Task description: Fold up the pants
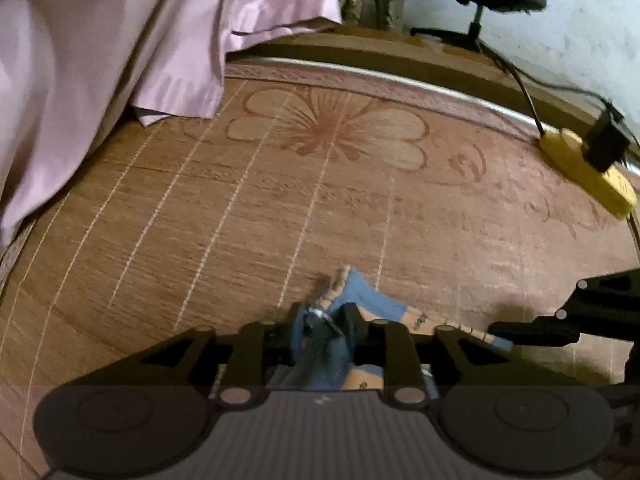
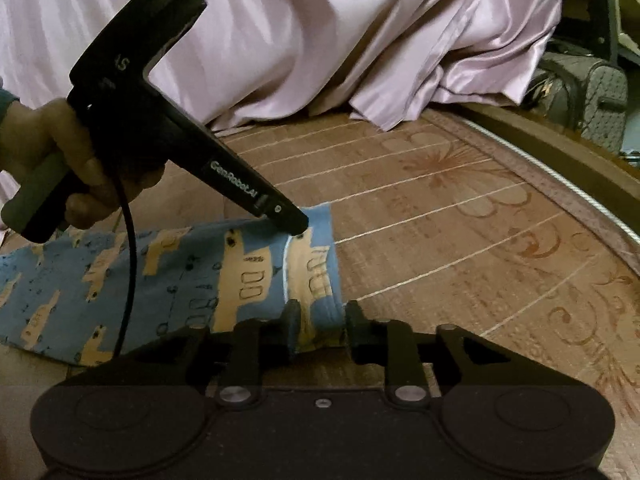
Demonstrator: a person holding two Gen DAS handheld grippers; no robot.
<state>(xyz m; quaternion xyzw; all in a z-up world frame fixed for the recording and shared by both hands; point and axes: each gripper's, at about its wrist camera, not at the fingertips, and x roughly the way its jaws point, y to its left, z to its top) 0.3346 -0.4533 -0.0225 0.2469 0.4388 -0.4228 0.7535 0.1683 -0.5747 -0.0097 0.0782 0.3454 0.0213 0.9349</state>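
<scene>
Left gripper [image 1: 326, 322] found clamped on a bunched edge of the blue printed pants [image 2: 168, 276], fabric pinched between both fingers. Right gripper [image 2: 320, 320] likewise closed on the hem at the near corner of the same garment. Pants lay flat on the woven floral mat [image 2: 460, 216], stretched leftward from the grippers. A hand [image 2: 48, 160] held the left tool's grip. Pink satin sheet [image 2: 320, 40] heaped behind. Yellow power strip [image 1: 584, 168] noted at the mat's far edge.
</scene>
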